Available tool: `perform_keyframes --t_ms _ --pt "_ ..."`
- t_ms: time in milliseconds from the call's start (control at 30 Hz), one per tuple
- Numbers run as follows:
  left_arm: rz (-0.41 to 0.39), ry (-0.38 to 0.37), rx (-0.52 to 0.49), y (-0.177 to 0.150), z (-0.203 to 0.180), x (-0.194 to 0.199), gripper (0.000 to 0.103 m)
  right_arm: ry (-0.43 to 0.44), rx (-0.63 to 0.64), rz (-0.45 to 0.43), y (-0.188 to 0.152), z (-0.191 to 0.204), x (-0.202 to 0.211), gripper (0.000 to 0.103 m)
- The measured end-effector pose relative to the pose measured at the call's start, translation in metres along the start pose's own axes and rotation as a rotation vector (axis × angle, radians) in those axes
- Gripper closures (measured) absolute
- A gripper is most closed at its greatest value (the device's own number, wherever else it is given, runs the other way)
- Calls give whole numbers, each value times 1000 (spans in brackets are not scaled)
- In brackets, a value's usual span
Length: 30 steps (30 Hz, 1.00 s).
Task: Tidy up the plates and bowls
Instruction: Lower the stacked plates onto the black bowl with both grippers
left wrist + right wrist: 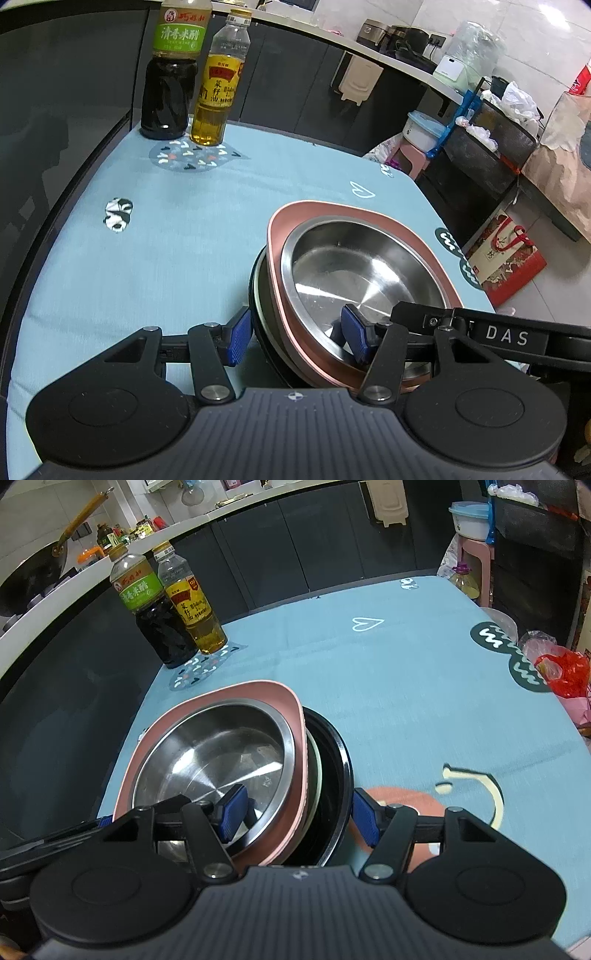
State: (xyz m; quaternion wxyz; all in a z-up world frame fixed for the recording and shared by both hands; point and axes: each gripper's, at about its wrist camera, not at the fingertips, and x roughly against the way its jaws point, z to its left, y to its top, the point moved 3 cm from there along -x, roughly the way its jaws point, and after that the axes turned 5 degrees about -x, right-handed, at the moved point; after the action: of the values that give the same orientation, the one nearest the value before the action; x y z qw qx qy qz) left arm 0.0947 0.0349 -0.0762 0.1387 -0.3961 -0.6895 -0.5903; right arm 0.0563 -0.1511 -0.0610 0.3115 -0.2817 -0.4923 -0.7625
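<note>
A stack of dishes sits on the blue tablecloth: a steel bowl (354, 273) on top, nested in a pink plate (280, 236), over a pale dish and a black bowl (258, 295) at the bottom. My left gripper (295, 338) is open and straddles the stack's near rim, one finger outside, one inside the steel bowl. In the right wrist view the steel bowl (221, 760), pink plate (266, 690) and black bowl (340, 760) show again. My right gripper (299, 814) is open and straddles the rim the same way.
A dark vinegar bottle (170, 92) and a yellow oil bottle (218, 99) stand at the table's far left corner. Off the right edge are a pink stool with a white tub (421, 133), crates and a red gift bag (506, 258). A red plastic bag (565, 672) lies at the table's right edge.
</note>
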Motion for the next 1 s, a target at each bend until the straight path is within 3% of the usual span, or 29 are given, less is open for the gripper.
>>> perform_keyframes --t_ms 1000 --pt "-54 13 -10 56 -1 -47 53 6 4 -53 59 -6 -34 41"
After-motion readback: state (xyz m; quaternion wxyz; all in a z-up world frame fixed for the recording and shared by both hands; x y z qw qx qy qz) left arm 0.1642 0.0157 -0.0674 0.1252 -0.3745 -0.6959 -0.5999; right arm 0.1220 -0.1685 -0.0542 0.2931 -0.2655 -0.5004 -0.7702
